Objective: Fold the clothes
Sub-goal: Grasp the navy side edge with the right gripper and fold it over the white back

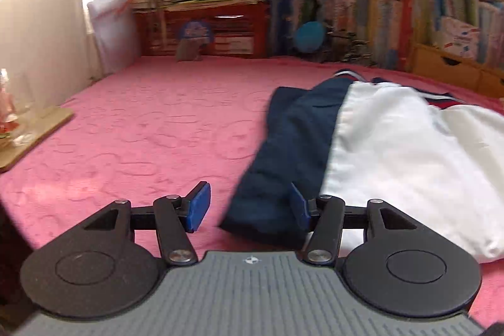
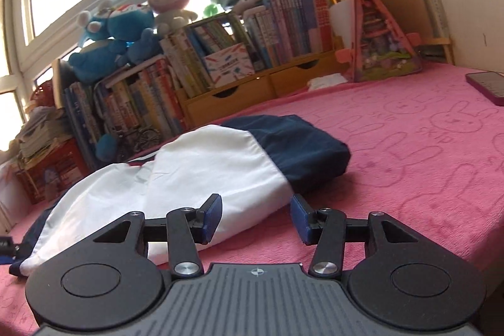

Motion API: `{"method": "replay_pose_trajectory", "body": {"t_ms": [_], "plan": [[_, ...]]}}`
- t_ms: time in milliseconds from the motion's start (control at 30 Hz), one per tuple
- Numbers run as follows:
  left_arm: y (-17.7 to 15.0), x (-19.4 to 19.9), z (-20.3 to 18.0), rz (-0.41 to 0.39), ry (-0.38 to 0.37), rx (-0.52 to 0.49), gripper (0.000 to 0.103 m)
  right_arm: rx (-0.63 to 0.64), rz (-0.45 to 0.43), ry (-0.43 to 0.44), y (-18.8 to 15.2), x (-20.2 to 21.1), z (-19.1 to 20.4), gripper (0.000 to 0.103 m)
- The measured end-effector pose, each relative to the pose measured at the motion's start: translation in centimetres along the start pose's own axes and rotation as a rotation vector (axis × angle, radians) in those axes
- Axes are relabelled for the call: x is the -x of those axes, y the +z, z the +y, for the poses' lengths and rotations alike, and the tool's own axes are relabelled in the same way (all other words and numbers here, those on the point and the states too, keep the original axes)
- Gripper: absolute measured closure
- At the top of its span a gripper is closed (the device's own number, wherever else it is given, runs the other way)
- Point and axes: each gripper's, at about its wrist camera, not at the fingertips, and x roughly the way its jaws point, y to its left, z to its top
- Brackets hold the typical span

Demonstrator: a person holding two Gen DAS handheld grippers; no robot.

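The pink bedspread (image 2: 425,147) fills both views, with a wall of books (image 2: 283,21) across the far edge from ten to two o'clock. On it lies the garment (image 2: 201,169), white body with navy sleeves, already gathered into a long bundle. In the left wrist view it runs from five toward one o'clock; its navy sleeve (image 1: 283,147) ends just ahead of the tongs. The left gripper (image 1: 249,207) stands spread with nothing pinched, and the right gripper (image 2: 256,218) is likewise spread and empty, the white hem at its ten o'clock. My judgement: the next fold goes best if each tong takes one corner of the same end, low against the spread, pinching all layers before lifting evenly.
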Motion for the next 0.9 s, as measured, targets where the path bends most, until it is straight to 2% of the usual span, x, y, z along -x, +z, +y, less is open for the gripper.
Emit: {"method": "replay_pose_trajectory", "body": {"t_ms": [67,167,300,367,433,567,600,733,900], "plan": [[-0.1,0.5,1.0,-0.016,0.012,0.033,0.048,-0.008,0.001,-0.028,0.3,-0.1,-0.8,0.053],[0.1,2.5,0.5,-0.062,-0.043,0.054,0.049,-0.047,0.019,-0.044,0.6,-0.4,-2.0,0.052],[-0.3,6.2,-3.9,-0.101,-0.264,0.061,0.049,-0.054,0.034,-0.060,0.8,-1.1,-2.3,0.050],[-1.1,7.5,-7.1,-0.105,-0.372,0.020,0.049,-0.060,0.038,-0.056,0.9,-1.3,-2.2,0.049],[-2.1,8.2,-10.5,-0.111,-0.445,-0.042,0.049,-0.076,0.046,-0.044,1.1,-1.5,-2.3,0.048],[-3.4,7.5,-14.9,-0.072,-0.466,-0.091,0.053,-0.105,0.059,-0.020,1.5,-2.0,-2.7,0.047],[-3.5,7.0,-15.5,-0.045,-0.460,-0.091,0.057,-0.113,0.062,-0.016,1.6,-2.2,-2.8,0.047],[-4.5,5.6,-16.3,-0.001,-0.416,-0.078,0.058,-0.131,0.070,-0.004,2.0,-2.7,-3.1,0.045],[-5.3,5.8,-16.8,-0.035,-0.379,-0.109,0.058,-0.135,0.085,0.004,2.5,-3.8,-3.0,0.043]]}}
